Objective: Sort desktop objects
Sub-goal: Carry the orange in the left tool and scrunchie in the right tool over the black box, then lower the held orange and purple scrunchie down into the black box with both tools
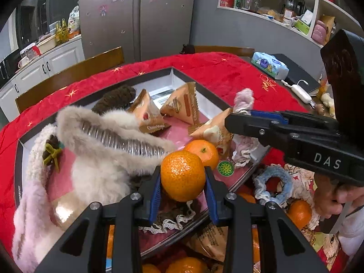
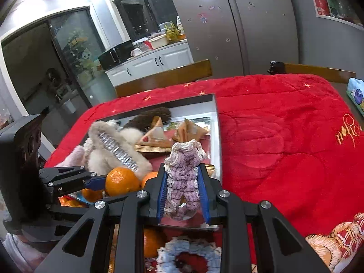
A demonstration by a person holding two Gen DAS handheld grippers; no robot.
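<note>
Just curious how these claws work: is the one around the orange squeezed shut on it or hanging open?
Shut on it: the left gripper has both blue pads pressed against the orange, lifted over the tray.

Ahead of you stands a tall silver refrigerator (image 1: 138,16) dotted with small magnets, against a grey wall. To your left run white kitchen cabinets (image 2: 150,64) under a cluttered counter, beside dark glass doors (image 2: 68,52). Open white shelving (image 1: 293,11) crowds the right wall. Wooden chair backs (image 1: 75,75) edge the red-quilted table (image 2: 284,136).
</note>
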